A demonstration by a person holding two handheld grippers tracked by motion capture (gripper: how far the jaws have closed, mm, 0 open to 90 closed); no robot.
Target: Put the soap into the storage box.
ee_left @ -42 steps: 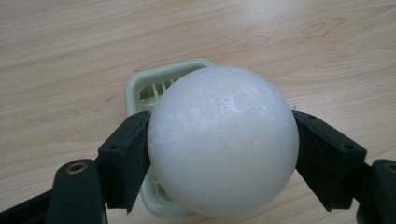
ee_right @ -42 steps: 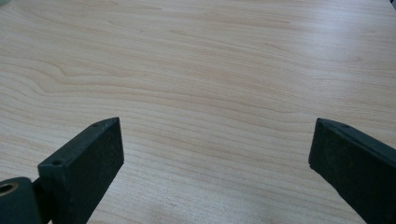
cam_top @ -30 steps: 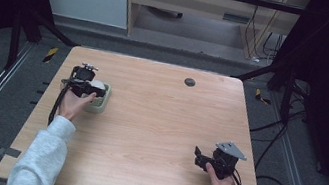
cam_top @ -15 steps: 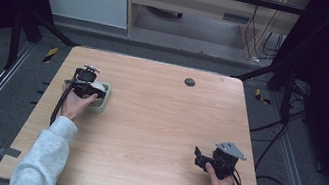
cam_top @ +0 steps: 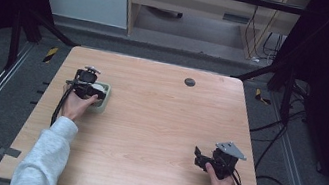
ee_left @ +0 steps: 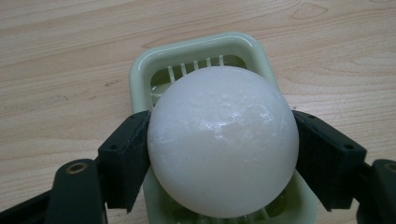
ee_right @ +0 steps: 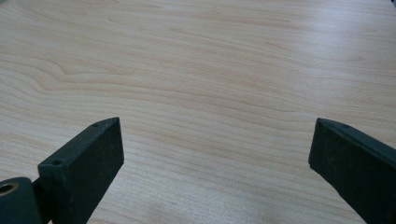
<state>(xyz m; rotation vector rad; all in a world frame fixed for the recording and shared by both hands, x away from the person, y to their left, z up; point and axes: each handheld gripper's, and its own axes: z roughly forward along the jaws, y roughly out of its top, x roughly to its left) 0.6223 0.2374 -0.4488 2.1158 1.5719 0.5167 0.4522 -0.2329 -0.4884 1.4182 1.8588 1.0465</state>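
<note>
left gripper view: left hand-held gripper (ee_left: 223, 154) clamps white egg (ee_left: 223, 140) over green slicer (ee_left: 201, 51); right hand-held gripper (ee_right: 215, 154) gapes wide

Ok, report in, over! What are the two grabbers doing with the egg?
Left gripper shut on white egg, over pale green slicer tray. Right gripper open, nothing between its jaws, over table. Nothing in the way.

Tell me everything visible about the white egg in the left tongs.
The egg is white, smooth and slightly glossy, with faint scuffs; it looks peeled or plastic, which I cannot tell. The left tongs clamp it, one black pad on each flank. It sits over the pale green slotted slicer tray, low in its hollow; whether it touches the slats is hidden. In the high view it lies at the table's left side.
</note>
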